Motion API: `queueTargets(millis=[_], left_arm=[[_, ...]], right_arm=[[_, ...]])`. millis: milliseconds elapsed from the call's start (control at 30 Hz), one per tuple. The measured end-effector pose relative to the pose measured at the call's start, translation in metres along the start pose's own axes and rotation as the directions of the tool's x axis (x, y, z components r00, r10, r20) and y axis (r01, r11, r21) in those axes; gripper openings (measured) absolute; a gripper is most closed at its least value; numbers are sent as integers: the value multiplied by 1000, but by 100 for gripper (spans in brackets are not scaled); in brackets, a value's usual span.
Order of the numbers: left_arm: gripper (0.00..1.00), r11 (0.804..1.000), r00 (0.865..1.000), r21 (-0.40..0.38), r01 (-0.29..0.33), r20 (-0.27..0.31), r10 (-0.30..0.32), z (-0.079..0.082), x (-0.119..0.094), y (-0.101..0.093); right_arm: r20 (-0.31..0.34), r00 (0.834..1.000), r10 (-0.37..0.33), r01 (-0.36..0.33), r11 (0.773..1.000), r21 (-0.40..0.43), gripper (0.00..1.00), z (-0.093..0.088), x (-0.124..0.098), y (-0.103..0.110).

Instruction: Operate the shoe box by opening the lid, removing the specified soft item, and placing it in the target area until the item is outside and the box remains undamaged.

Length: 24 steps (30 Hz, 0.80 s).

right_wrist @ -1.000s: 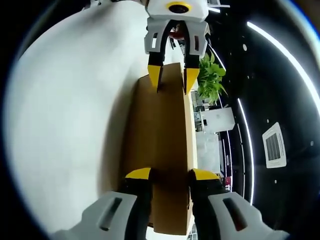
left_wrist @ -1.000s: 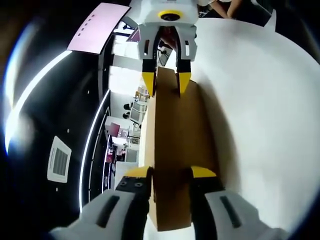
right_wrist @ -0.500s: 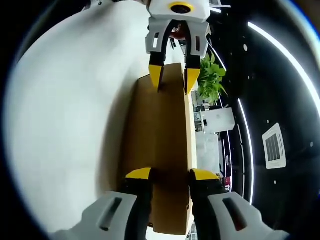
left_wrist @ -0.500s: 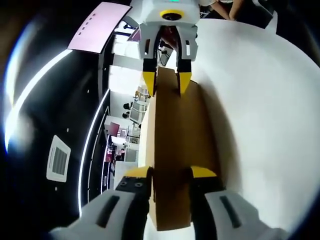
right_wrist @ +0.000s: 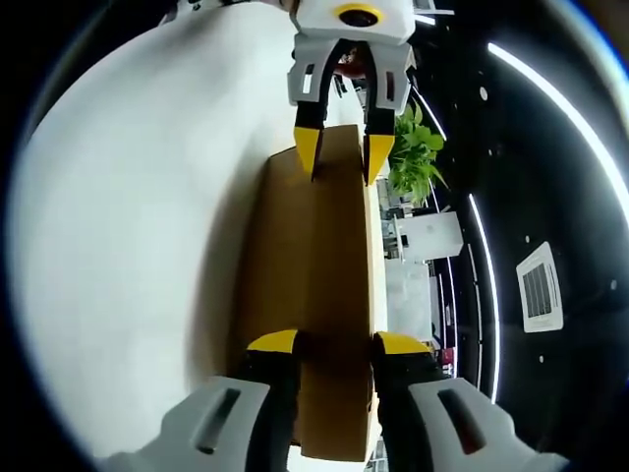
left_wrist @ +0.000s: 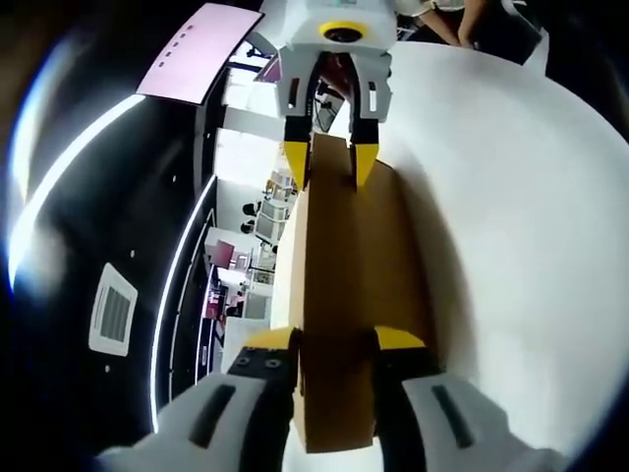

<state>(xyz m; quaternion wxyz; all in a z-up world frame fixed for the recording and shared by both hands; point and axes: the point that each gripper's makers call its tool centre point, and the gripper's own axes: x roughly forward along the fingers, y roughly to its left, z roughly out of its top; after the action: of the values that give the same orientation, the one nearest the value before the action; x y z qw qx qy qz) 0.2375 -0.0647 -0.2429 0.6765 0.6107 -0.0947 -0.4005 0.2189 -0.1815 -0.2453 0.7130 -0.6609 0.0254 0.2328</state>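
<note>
1. The shoe box (left_wrist: 339,295) was smooth brown cardboard, long and flat-sided, lying on a matte white table (left_wrist: 511,246); its lid was down.
2. My left gripper (left_wrist: 334,344) clamped the box's near end at 6 o'clock; my right gripper (right_wrist: 332,346) clamped the opposite end (left_wrist: 331,162), at 12 o'clock.
3. Yellow tips pressed the cardboard (right_wrist: 324,285); no dents showed.

A white table (right_wrist: 128,226), a green plant (right_wrist: 413,152) beyond it.
</note>
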Motion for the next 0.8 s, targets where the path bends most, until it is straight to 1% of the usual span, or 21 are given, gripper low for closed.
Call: queueTargets(millis=[800], left_arm=[[29, 1000, 1000, -16, 18, 12, -18, 1, -1, 5]], right_arm=[[4, 1000, 24, -24, 1000, 5, 28, -1, -1, -4]])
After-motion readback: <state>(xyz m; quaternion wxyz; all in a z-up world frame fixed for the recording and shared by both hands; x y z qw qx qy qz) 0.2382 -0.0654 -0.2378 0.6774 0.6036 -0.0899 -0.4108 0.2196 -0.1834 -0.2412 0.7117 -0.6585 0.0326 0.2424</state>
